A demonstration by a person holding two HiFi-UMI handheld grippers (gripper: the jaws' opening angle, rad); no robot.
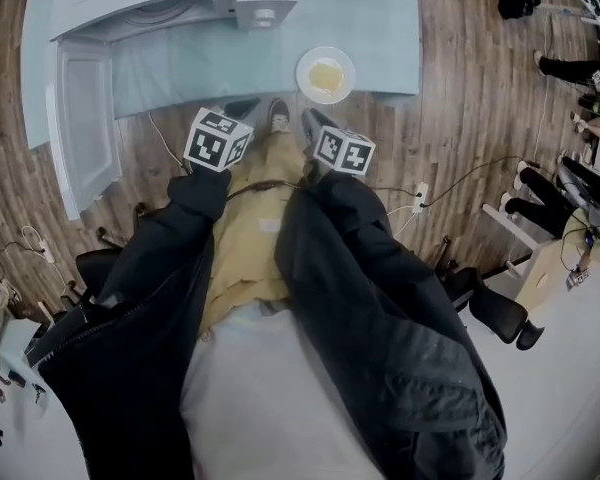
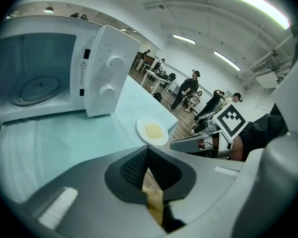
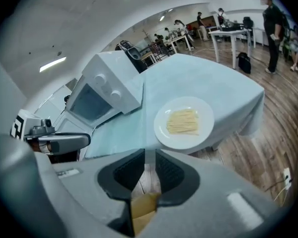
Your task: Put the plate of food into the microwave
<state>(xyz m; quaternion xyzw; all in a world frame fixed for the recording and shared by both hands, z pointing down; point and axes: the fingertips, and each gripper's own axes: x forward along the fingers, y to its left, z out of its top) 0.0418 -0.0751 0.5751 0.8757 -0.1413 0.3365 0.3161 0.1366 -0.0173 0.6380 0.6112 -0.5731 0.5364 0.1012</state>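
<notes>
Now L tongs [image 2: 148,149] shut, R tongs [image 3: 150,155] slightly apart, empty, near plate [image 3: 184,122].

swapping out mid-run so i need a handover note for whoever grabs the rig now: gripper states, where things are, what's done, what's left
Left gripper: shut, empty.
Right gripper: jaws slightly apart, nothing between them, pointed towards the plate.
Plate with its yellow food sits on the table near the front edge, beside the microwave and untouched.
Done: microwave door is open and the turntable is bare.
Left: grip the plate and set it inside.
</notes>
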